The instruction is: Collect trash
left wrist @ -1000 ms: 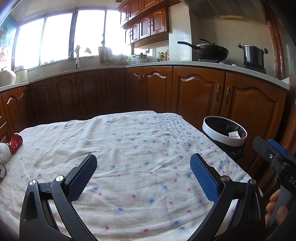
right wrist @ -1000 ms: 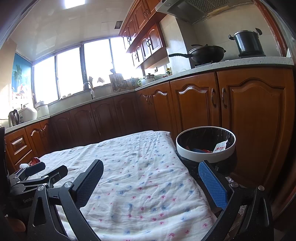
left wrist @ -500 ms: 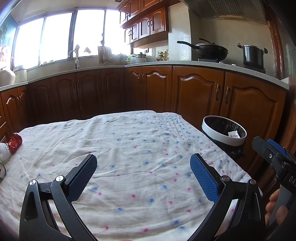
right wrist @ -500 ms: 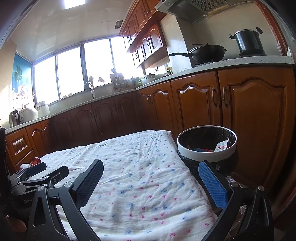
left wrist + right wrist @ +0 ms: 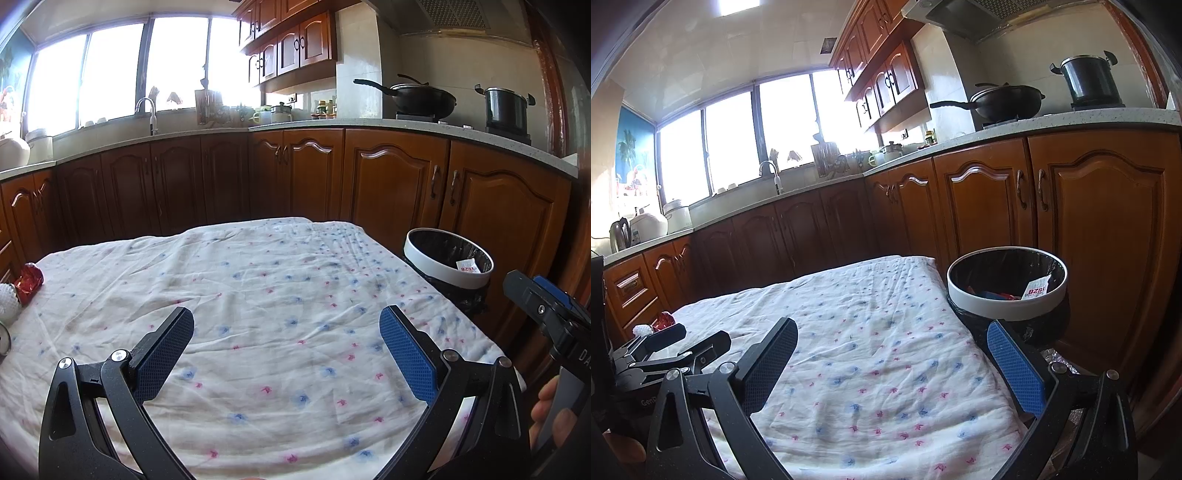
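My left gripper (image 5: 286,328) is open and empty above the near part of a table with a flowered white cloth (image 5: 266,295). A red crumpled wrapper (image 5: 28,278) and a white bumpy ball (image 5: 8,303) lie at the table's far left edge; they also show small in the right wrist view, the wrapper (image 5: 663,320) beside the ball (image 5: 642,328). My right gripper (image 5: 892,341) is open and empty near the table's right side. A white-rimmed bin (image 5: 1006,291) with a black liner stands to the right of the table and holds a white label and other scraps; it also shows in the left wrist view (image 5: 447,258).
Wooden kitchen cabinets (image 5: 395,184) run behind the table and bin. A wok (image 5: 421,98) and a pot (image 5: 504,107) sit on the counter. A round metal object (image 5: 3,338) lies at the left edge of the table.
Both grippers stay open and empty. The right wrist view has drifted slightly closer to the bin; the left view is almost unchanged.
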A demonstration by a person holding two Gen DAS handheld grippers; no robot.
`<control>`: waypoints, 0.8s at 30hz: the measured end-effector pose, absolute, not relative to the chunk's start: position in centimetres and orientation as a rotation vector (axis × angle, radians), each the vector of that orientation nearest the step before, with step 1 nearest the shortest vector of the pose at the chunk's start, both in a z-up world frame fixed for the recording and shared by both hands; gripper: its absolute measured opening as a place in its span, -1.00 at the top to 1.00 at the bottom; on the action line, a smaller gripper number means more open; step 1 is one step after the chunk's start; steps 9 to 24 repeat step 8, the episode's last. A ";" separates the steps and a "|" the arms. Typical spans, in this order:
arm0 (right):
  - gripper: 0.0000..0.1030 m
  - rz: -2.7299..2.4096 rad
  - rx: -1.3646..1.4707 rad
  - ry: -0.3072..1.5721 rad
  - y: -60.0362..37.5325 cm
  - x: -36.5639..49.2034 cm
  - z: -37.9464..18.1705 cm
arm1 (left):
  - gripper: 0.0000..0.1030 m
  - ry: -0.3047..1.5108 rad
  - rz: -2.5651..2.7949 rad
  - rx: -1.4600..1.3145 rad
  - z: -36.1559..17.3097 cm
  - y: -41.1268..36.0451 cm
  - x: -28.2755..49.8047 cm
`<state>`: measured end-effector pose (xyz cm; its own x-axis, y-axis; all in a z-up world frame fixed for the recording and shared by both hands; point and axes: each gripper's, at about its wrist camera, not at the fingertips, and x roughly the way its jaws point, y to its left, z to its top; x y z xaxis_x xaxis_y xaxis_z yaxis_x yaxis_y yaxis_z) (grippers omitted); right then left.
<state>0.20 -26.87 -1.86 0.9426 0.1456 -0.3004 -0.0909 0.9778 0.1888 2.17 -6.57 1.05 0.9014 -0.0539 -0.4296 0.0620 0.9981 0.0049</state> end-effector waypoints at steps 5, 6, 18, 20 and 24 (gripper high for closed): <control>-1.00 0.123 0.179 0.330 -26.8 0.6 -1.9 | -1.00 0.451 -0.059 0.015 0.9 -6.4 2.4; -1.00 0.124 0.180 0.332 -26.9 0.7 -1.9 | -1.00 0.453 -0.060 0.014 0.9 -6.3 2.6; -1.00 0.127 0.180 0.342 -26.8 0.9 -1.9 | -1.00 0.459 -0.061 0.011 0.8 -6.2 2.7; -1.00 0.127 0.180 0.342 -26.8 0.9 -1.9 | -1.00 0.459 -0.061 0.011 0.8 -6.2 2.7; -1.00 0.127 0.180 0.342 -26.8 0.9 -1.9 | -1.00 0.459 -0.061 0.011 0.8 -6.2 2.7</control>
